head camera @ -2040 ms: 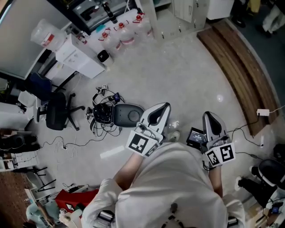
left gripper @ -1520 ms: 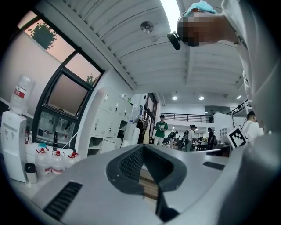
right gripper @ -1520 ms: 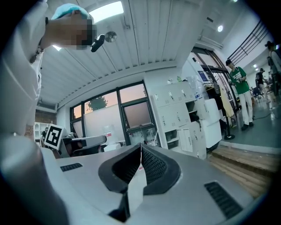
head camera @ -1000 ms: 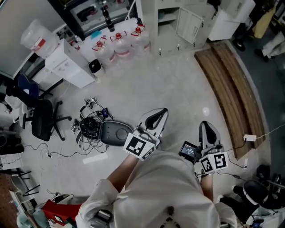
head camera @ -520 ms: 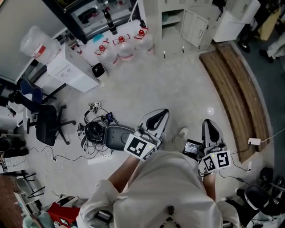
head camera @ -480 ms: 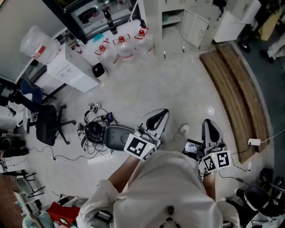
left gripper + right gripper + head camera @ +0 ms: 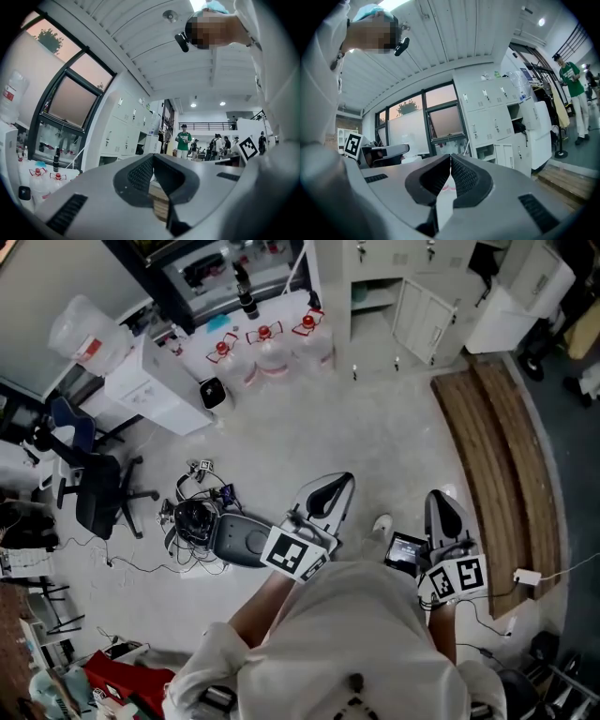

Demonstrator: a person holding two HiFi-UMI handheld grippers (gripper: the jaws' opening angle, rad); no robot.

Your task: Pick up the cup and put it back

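Overhead: standing on a pale floor [image 7: 375, 427], both grippers held out level in front of a white shirt [image 7: 361, 643].
Left gripper [image 7: 343, 480]: fingers pressed together at the tips, nothing between them; left cube [image 7: 298, 553] at its rear.
Right gripper [image 7: 441, 497]: fingers likewise pressed together at the tips, empty; right cube [image 7: 455, 576] at its rear, small screen [image 7: 405, 551] just beside it.
Cup: in none of the views; place cannot be told.
Between the grippers: shoe tip [image 7: 382, 524] on the floor.
Left of the left gripper: grey oval base [image 7: 239, 540] touching a tangle of cables [image 7: 195, 514]; black chair [image 7: 94, 498] further left.
Ahead: three red-capped bottles [image 7: 267, 345] on the floor beside a white cabinet [image 7: 155, 381]; lockers [image 7: 394, 277] to their right.
Right side: curved wooden strip [image 7: 502, 456] along the floor's edge.
Left gripper view: window [image 7: 70, 101] and lockers on the left, people far off, one in a green shirt [image 7: 183, 139].
Right gripper view: same window and lockers beyond the closed tips, wooden strip low at the right.
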